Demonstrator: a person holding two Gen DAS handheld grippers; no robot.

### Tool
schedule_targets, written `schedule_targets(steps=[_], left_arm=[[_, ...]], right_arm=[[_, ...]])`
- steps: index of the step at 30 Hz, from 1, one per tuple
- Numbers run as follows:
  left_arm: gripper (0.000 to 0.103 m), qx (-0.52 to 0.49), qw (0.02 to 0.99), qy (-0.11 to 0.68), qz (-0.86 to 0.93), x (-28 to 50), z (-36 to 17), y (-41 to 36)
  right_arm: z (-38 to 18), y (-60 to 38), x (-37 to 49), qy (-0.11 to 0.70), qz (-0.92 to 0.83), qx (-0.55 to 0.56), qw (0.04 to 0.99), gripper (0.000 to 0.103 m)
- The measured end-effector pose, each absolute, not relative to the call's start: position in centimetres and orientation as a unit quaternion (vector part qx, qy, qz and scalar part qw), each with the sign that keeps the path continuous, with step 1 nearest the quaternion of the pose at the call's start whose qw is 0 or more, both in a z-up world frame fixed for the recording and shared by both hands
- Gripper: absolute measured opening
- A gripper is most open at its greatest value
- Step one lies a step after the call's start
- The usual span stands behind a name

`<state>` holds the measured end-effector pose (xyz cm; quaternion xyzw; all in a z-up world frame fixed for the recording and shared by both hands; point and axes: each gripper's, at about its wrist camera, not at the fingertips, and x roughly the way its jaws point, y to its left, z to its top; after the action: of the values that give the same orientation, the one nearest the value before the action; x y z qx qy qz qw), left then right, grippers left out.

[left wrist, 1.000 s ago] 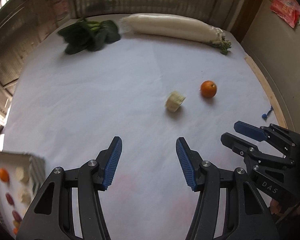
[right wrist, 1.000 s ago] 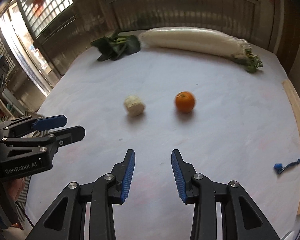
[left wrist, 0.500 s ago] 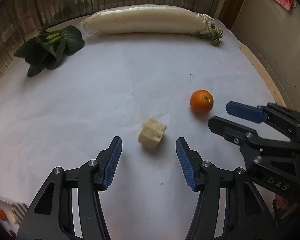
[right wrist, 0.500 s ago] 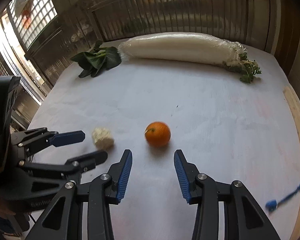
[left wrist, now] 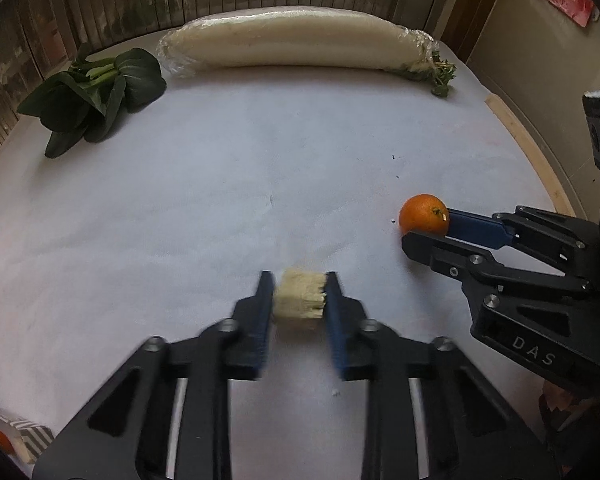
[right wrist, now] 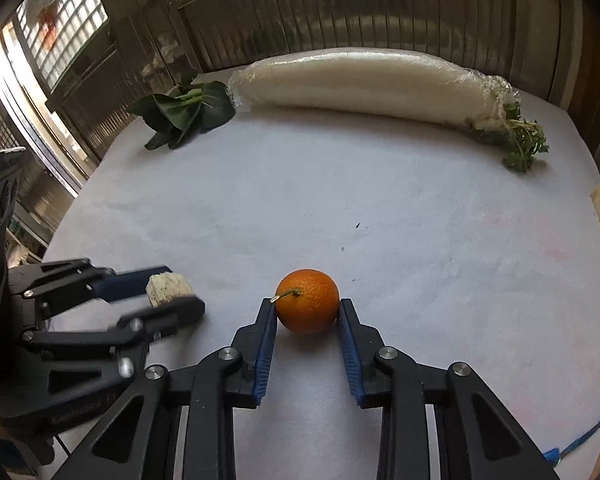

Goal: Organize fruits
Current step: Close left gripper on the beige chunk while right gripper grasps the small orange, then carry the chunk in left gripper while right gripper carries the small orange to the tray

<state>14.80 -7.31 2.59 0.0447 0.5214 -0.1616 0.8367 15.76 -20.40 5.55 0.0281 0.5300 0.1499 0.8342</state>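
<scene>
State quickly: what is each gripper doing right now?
Left gripper: shut on the pale, rough-cut fruit chunk.
Right gripper: shut on the small round orange, both still on the table.

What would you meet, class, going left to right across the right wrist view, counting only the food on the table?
leafy greens → pale fruit chunk → orange → wrapped white radish

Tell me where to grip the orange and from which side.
Grip the orange across its widest middle, coming in low along the table. It is round and its stem points left, so the right gripper should pinch below the stem.
</scene>
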Motion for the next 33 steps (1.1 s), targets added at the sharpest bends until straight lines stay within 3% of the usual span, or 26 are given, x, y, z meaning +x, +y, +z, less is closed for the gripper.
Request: schedule_targets(steps=[15,33], left_arm=[[0.021,0.031,0.851,0.513,-0.108,8.2,5.9,-2.9],[0.021,-0.007,0.867,0.498,-0.015,-0.5,8.6,5.9]], right_arm=[[8.8,-17.1,10.0,0.523,0.178,0.025,0.834,0.030],[11.3,-6.0,4.3,0.510,0.278,-0.035,0.813,0.030]])
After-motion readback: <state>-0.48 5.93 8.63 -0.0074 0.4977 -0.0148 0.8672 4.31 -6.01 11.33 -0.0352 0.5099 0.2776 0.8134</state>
